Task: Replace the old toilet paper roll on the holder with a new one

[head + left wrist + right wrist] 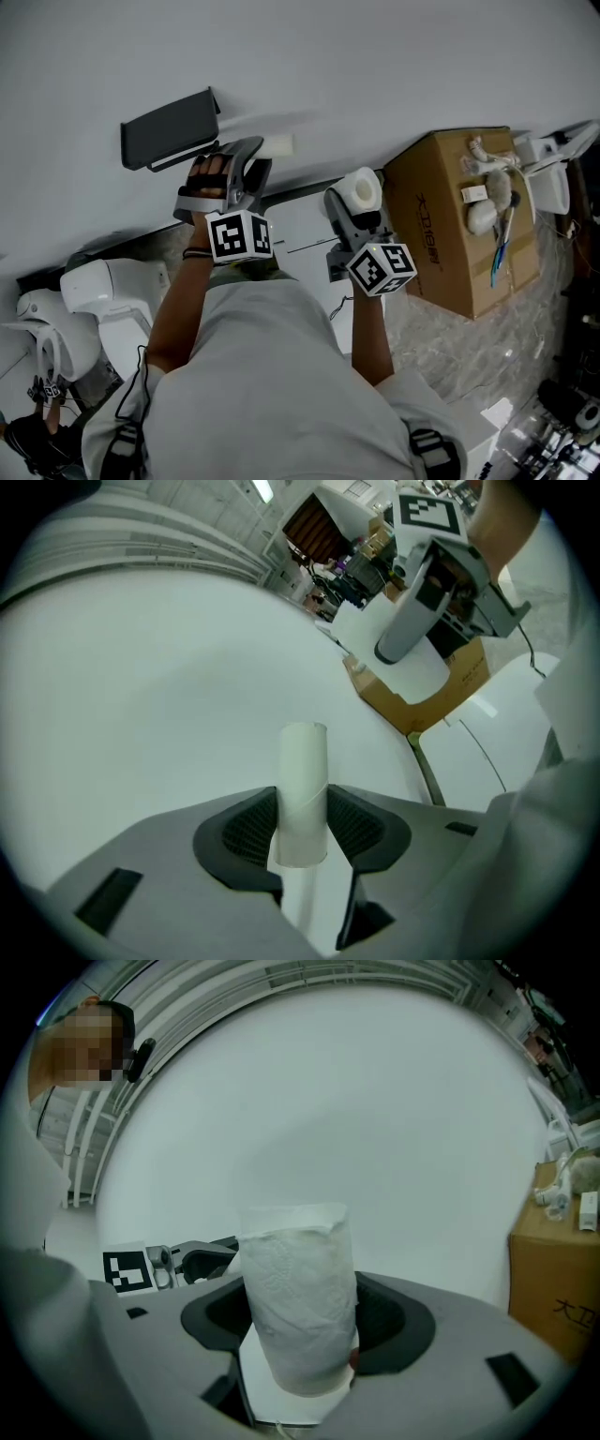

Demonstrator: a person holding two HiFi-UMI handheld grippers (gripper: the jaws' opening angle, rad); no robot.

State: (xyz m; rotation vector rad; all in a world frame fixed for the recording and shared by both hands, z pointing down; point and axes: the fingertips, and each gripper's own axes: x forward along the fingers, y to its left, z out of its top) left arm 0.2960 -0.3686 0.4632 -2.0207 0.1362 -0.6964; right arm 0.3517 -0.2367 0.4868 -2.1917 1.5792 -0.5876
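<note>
The black paper holder [169, 129] is fixed to the white wall. Just to its right, my left gripper [249, 161] is shut on the old bare cardboard tube [277, 145], which sticks out past the jaws toward the wall. In the left gripper view the tube [302, 789] stands upright, pinched between the ribbed pads [251, 829]. My right gripper [354, 208] is shut on the new white toilet paper roll [361, 191], held away from the holder to the right. In the right gripper view the roll [300, 1297] fills the gap between the jaws.
A brown cardboard box [464, 220] with small white items on top stands to the right by the wall. A white toilet [94, 291] is at the lower left. The right gripper view shows the left gripper's marker cube [127, 1270] and the box's edge [558, 1269].
</note>
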